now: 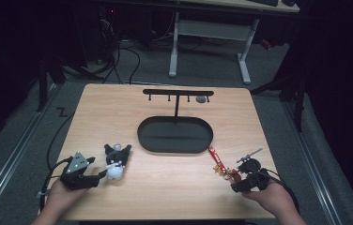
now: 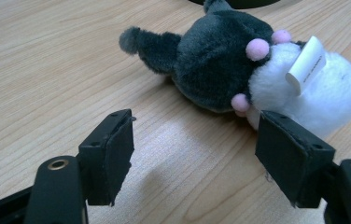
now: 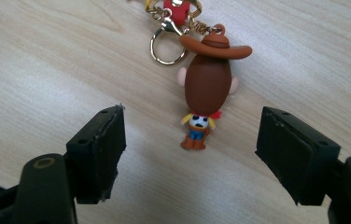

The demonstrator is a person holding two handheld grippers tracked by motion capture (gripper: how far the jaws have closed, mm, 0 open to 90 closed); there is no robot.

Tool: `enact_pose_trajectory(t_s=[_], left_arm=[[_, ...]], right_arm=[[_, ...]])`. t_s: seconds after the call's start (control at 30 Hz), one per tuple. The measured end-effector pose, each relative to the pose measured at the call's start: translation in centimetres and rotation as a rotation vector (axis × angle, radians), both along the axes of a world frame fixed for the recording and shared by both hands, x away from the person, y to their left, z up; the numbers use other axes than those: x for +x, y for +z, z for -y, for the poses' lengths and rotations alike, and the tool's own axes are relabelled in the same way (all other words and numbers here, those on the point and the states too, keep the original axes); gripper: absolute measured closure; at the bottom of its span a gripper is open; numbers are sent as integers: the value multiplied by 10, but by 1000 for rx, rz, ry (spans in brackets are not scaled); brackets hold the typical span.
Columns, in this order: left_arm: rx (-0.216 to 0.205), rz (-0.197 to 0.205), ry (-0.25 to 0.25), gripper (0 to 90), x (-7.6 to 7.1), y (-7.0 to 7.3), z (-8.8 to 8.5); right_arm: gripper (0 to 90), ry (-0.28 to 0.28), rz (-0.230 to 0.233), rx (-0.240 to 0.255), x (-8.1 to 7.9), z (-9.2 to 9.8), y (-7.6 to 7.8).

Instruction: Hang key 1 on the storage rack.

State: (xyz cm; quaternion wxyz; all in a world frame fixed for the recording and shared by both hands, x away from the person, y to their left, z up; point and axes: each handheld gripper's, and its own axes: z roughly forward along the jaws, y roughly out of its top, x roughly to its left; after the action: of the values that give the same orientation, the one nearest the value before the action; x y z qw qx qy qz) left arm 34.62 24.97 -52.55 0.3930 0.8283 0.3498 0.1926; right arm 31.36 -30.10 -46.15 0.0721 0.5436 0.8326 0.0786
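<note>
A black and white plush (image 1: 116,161) with pink dots lies on the wooden table (image 1: 174,187) at the front left. My left gripper (image 1: 100,174) sits just left of it. In the left gripper view the plush (image 2: 220,60) lies just beyond my open left gripper (image 2: 194,149), and nothing is between the pads. A cowboy figure keychain (image 1: 227,173) with a red strap (image 1: 213,153) lies at the front right, just ahead of my right gripper (image 1: 237,180). In the right gripper view the figure (image 3: 208,88) lies face down, feet toward my open right gripper (image 3: 190,154), untouched.
A black oval tray (image 1: 141,136) lies at the table's middle. A black hanging rack (image 1: 178,92) stands behind it, with a small grey item (image 1: 201,99) under its bar. A white desk frame (image 1: 212,33) stands on the floor beyond the table.
</note>
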Motion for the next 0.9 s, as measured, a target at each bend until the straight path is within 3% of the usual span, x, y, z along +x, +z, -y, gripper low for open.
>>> enact_pose_trajectory(t_s=[0.4, 0.9], left_arm=[[-2, 3, -1, 281, 0, 0, 0], [-2, 8, 2, 267, 0, 0, -1]], right_arm=[[290, -6, -44, -11, 14, -1, -12], [449, -29, -59, -26, 29, -4, -21]])
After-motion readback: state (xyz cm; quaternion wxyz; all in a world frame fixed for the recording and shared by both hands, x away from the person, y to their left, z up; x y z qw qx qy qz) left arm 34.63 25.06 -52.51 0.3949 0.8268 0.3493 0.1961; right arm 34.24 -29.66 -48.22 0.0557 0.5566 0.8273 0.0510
